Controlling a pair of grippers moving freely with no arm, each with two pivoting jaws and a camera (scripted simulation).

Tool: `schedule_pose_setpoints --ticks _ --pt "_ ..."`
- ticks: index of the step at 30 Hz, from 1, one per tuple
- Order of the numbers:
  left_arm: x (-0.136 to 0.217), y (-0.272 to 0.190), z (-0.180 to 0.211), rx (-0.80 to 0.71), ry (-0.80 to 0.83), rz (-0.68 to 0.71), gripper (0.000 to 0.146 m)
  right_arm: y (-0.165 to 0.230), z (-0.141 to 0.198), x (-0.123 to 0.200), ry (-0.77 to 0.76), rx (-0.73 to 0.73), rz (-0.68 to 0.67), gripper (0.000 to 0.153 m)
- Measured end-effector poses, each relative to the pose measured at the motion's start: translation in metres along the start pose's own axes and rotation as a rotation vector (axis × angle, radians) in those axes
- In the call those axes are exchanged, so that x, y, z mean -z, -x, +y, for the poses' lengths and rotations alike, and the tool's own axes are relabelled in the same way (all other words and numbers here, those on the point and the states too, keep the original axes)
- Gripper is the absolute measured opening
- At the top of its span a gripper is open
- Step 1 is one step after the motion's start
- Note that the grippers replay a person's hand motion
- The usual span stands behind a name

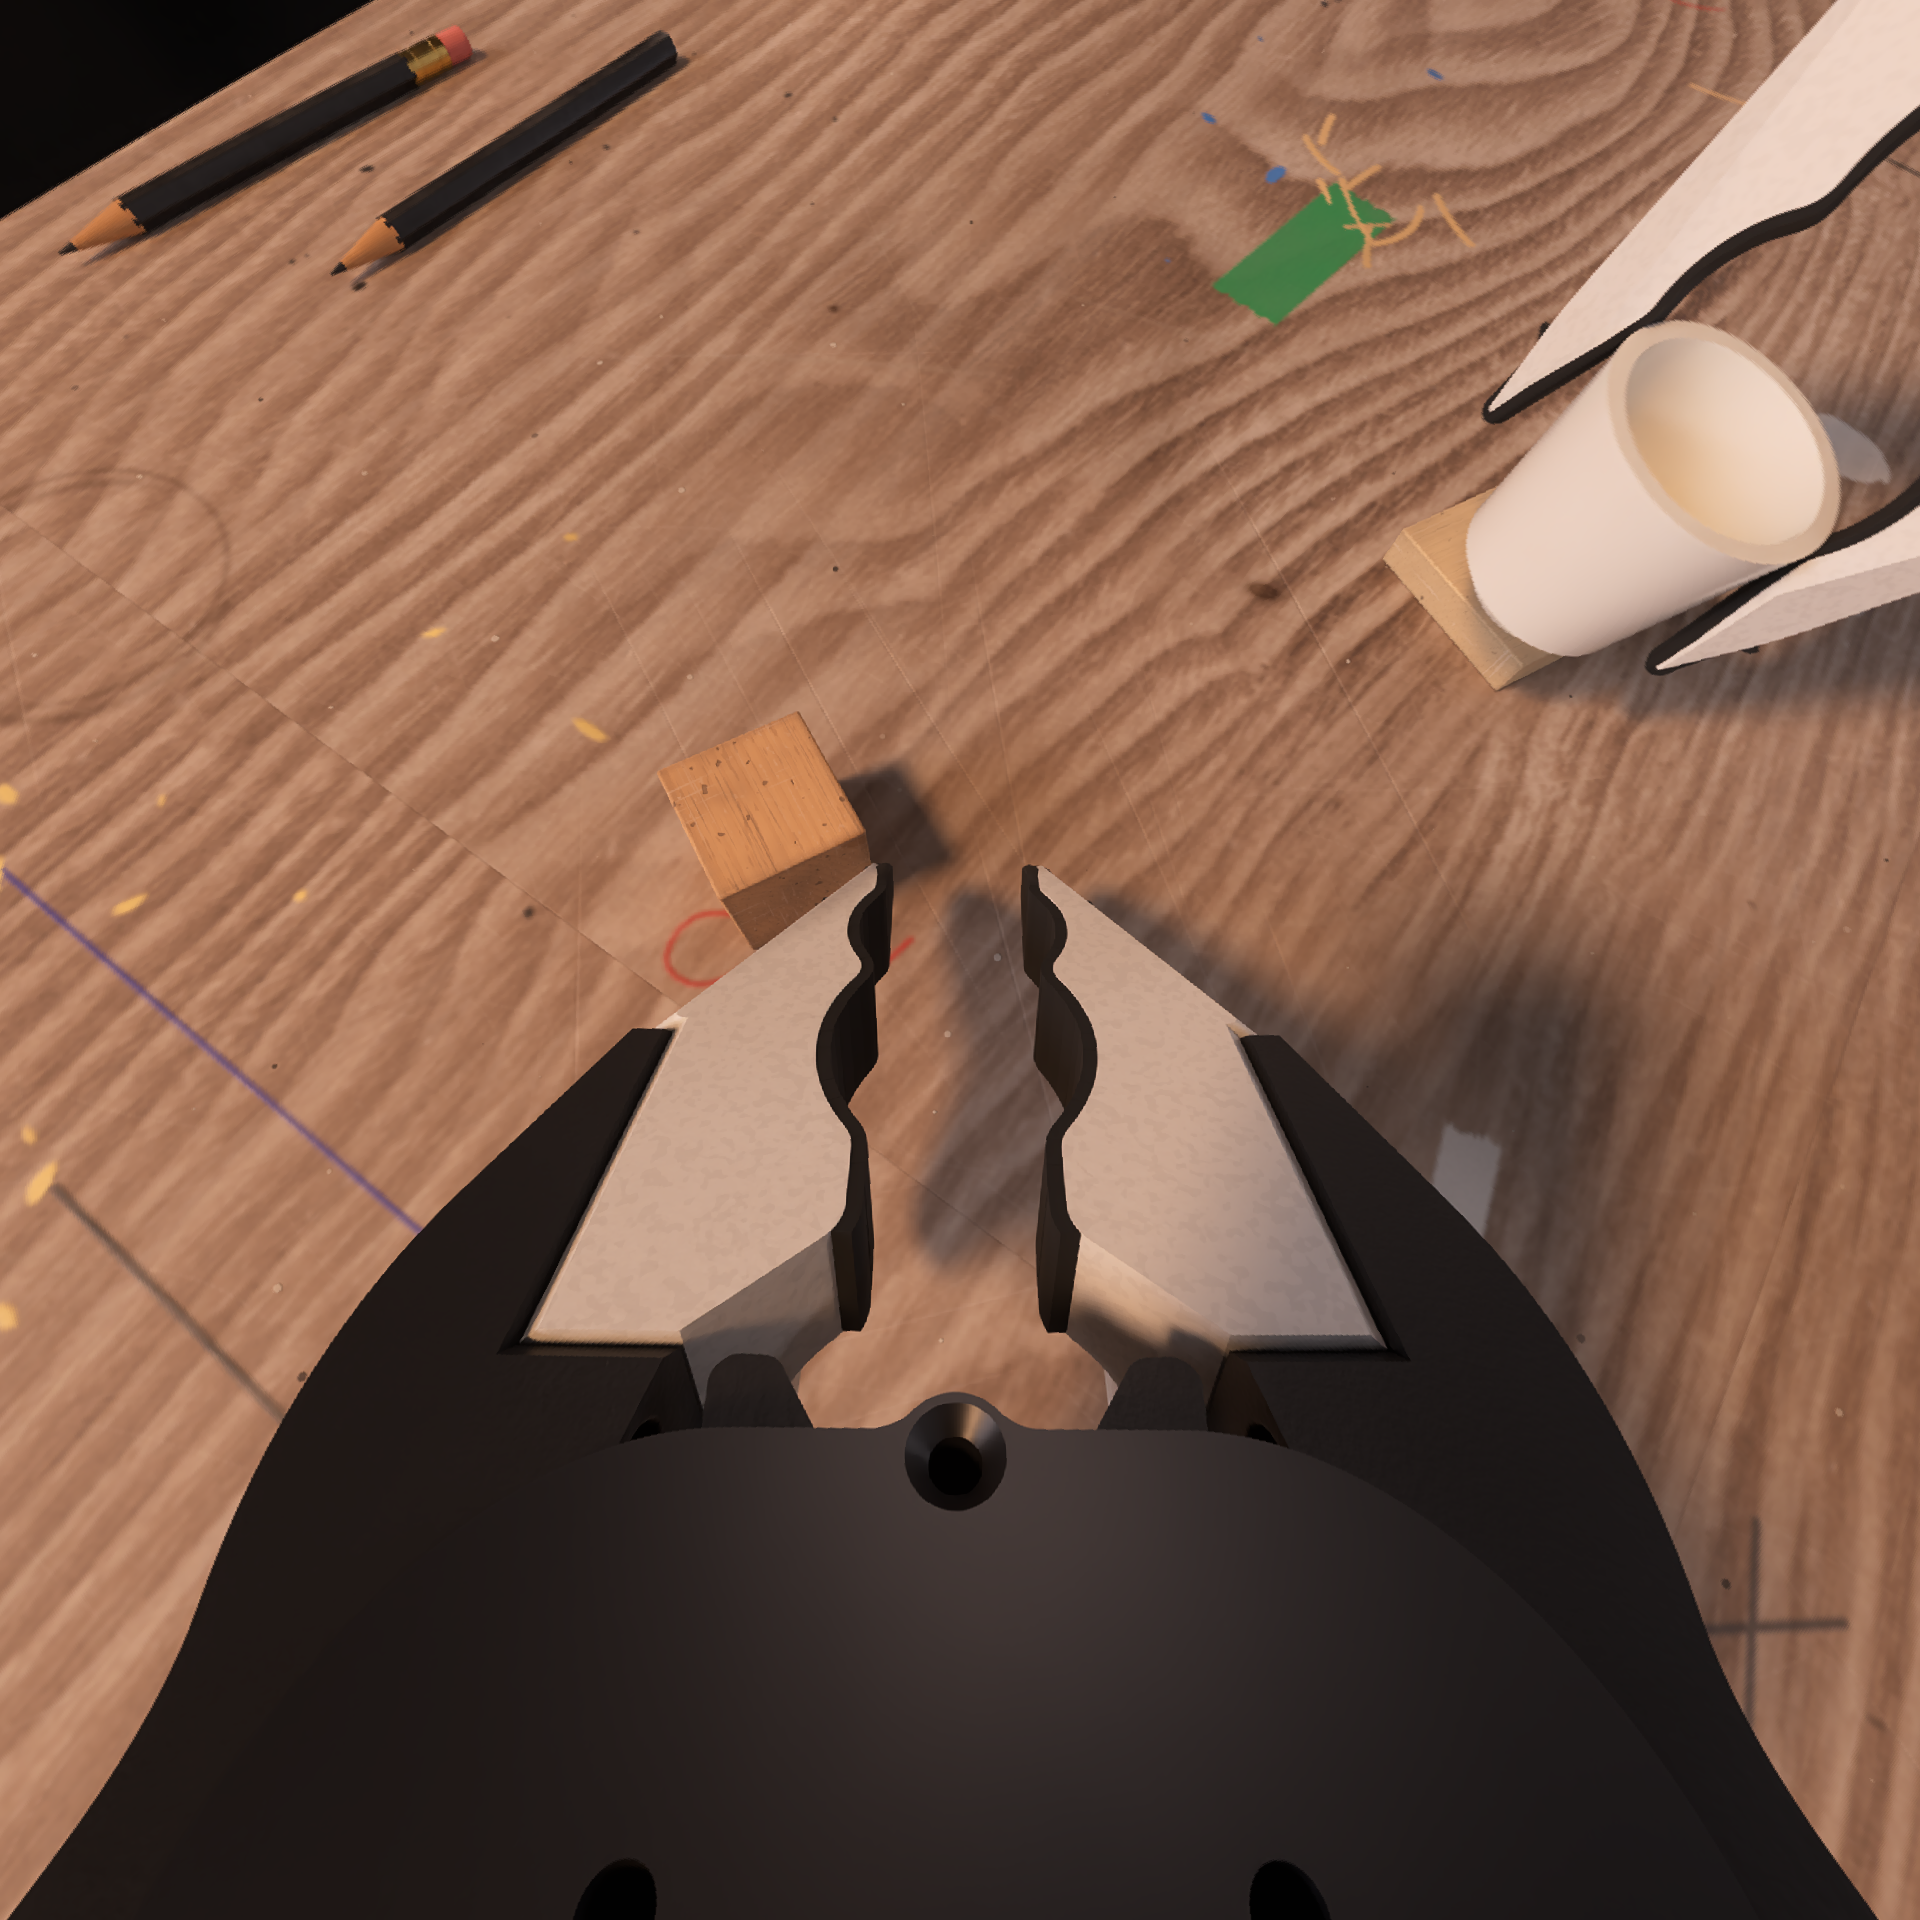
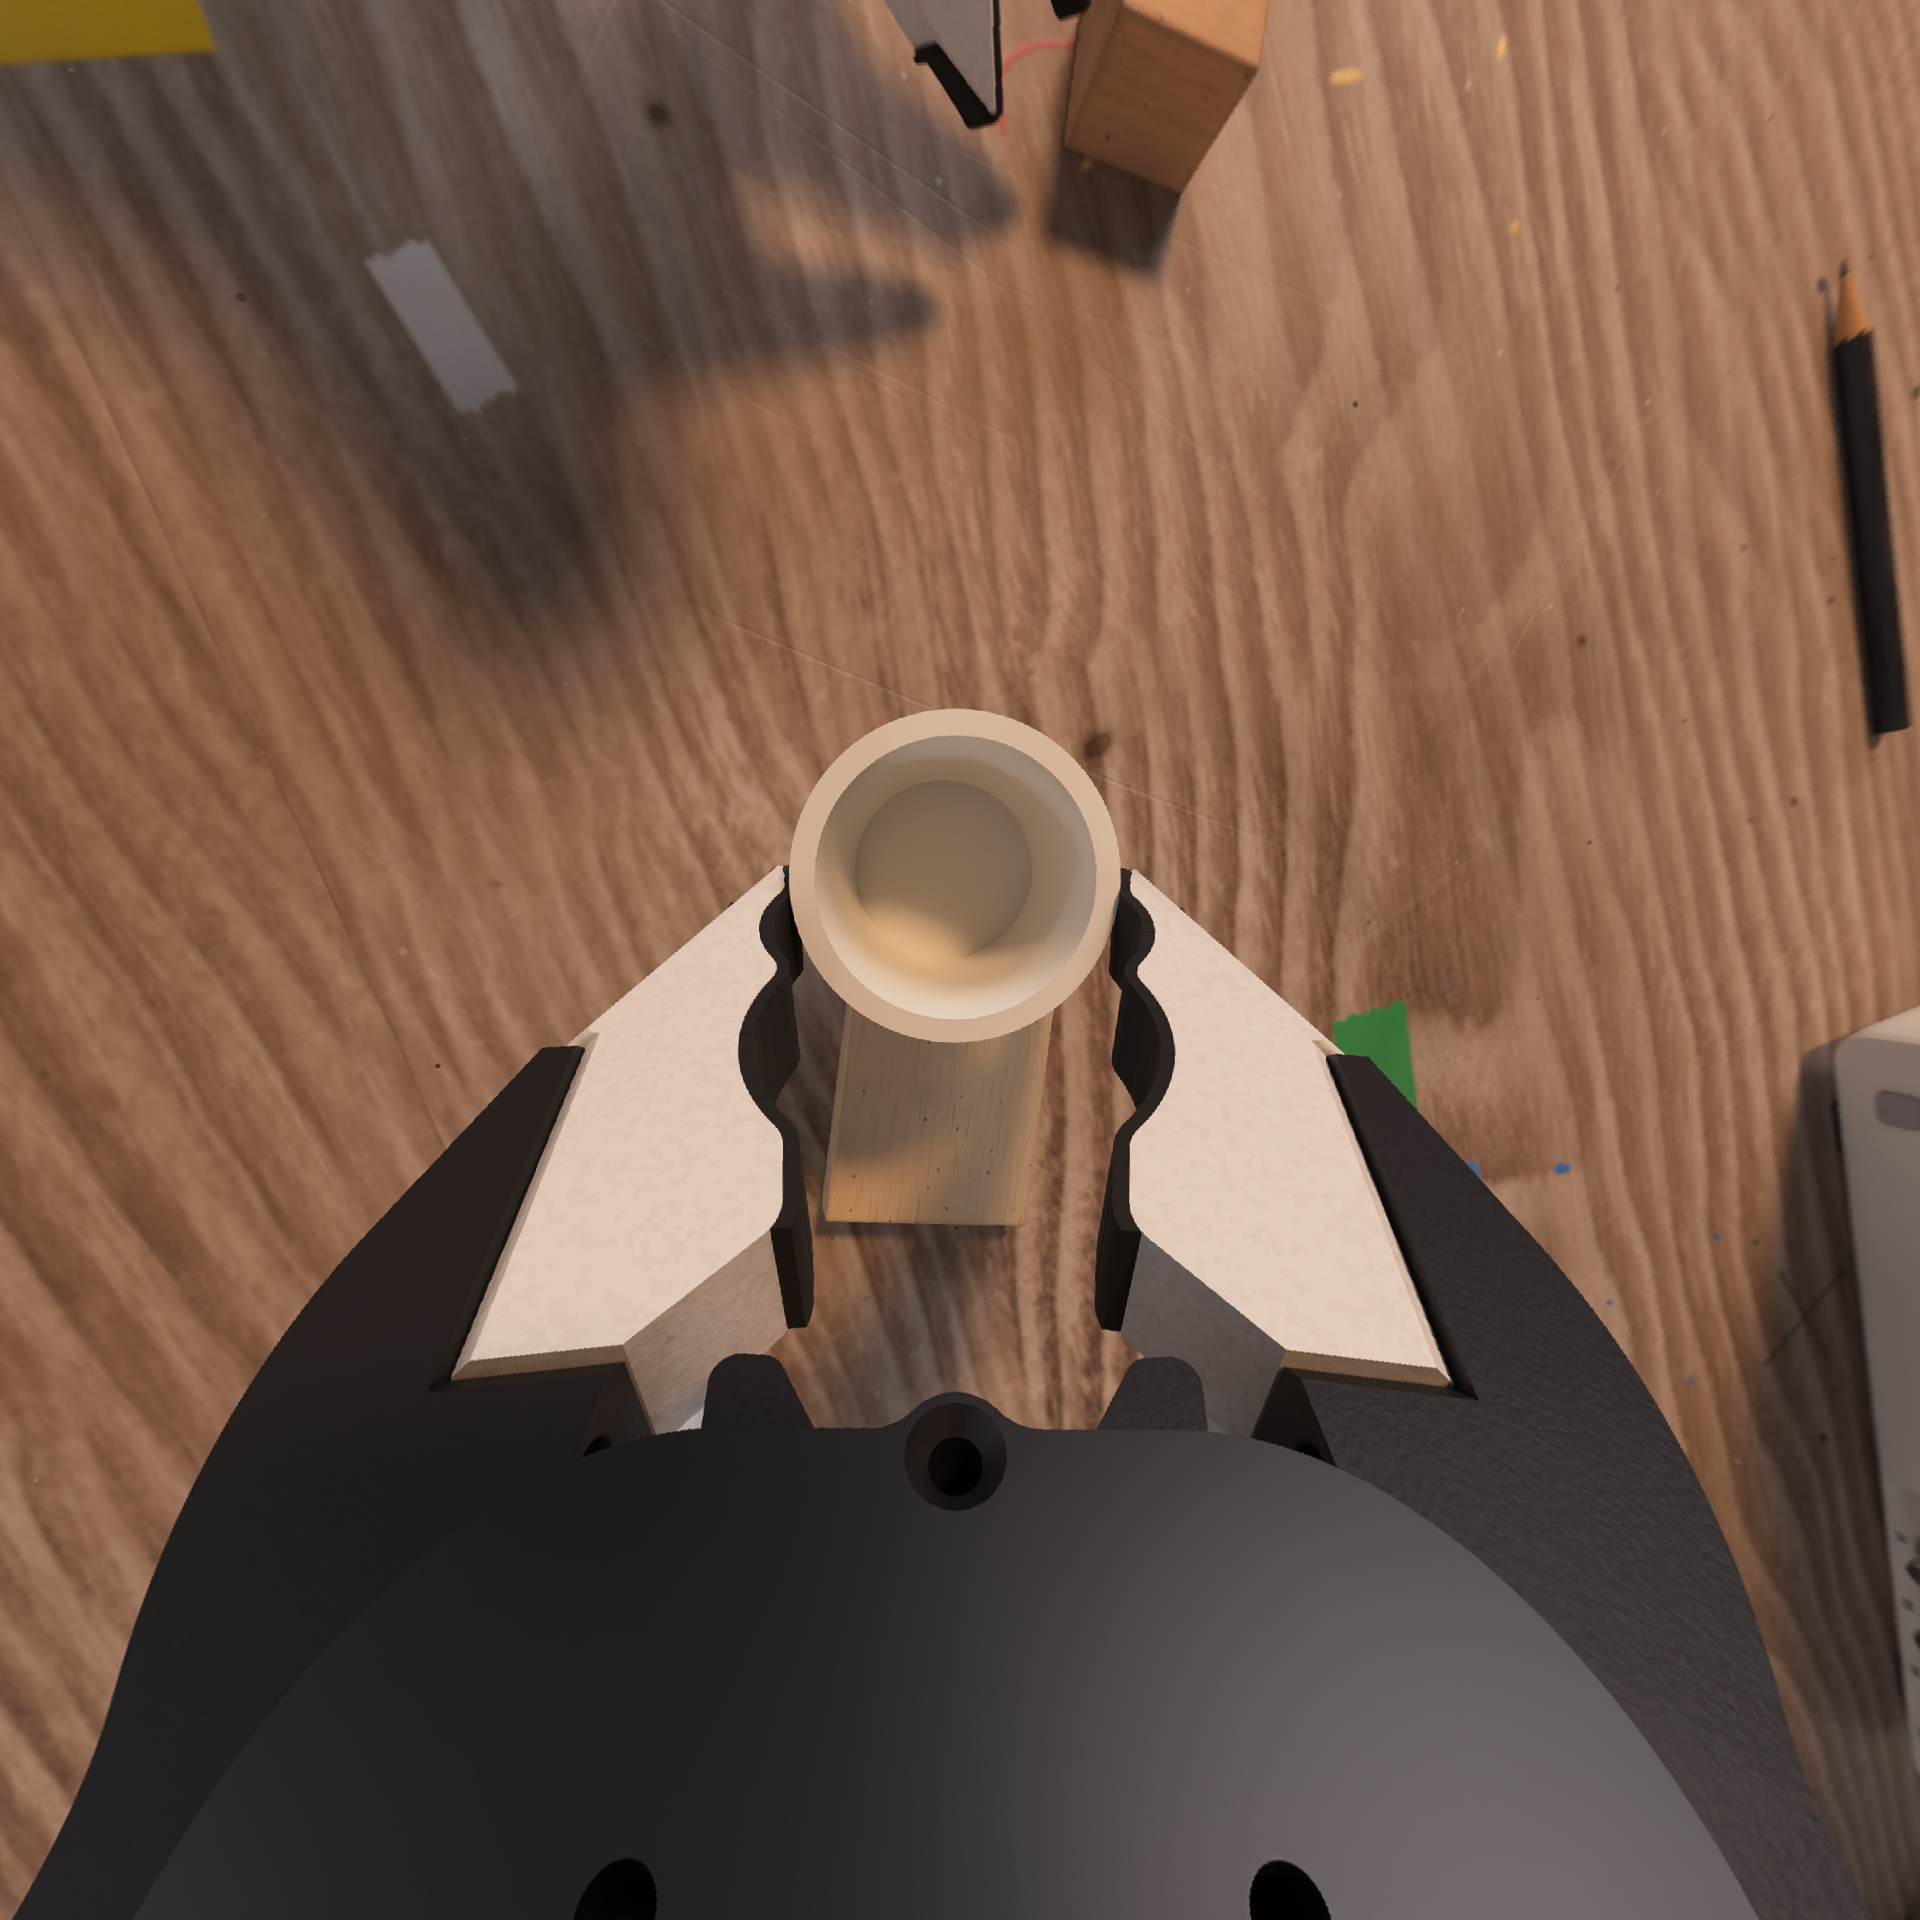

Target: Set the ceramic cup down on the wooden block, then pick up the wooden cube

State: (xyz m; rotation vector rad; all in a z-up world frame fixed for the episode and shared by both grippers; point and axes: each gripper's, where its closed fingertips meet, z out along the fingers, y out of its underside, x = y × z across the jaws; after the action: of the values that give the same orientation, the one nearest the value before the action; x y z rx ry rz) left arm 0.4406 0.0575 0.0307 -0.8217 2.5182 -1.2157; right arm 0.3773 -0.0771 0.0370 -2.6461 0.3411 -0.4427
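Note:
The white ceramic cup [image 2: 951,878] sits upright between my right gripper's [image 2: 956,894] fingertips, which press its rim on both sides. Its base meets the top of the pale wooden block [image 2: 935,1132], which lies on the table. In the left wrist view the cup [image 1: 1652,488] and block [image 1: 1449,592] are at the far right. The tan wooden cube [image 1: 764,821] stands on the table just left of my left gripper [image 1: 956,883], close to its left fingertip. That gripper is open and empty. The cube also shows in the right wrist view [image 2: 1158,94].
Two black pencils [image 1: 270,135] [image 1: 509,156] lie at the far left near the table's edge. Green tape [image 1: 1294,255] and grey tape [image 2: 442,327] are stuck flat on the wood. A grey device [image 2: 1881,1299] lies at the right edge of the right wrist view.

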Motion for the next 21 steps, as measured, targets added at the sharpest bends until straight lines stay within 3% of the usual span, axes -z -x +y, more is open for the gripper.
schedule_pose_setpoints --ticks 6,15,21 --pt "0.001 0.001 -0.001 -0.002 -0.002 -0.007 0.025 0.0 0.0 0.006 0.019 0.022 0.037 0.06" --pt "0.017 0.023 -0.004 0.041 -0.044 -0.066 0.025 -0.004 0.041 0.007 0.122 -0.158 -0.064 0.06" --pt "0.052 0.06 -0.006 0.145 -0.133 -0.155 0.027 -0.011 0.01 0.011 0.04 -0.154 -0.05 0.066"
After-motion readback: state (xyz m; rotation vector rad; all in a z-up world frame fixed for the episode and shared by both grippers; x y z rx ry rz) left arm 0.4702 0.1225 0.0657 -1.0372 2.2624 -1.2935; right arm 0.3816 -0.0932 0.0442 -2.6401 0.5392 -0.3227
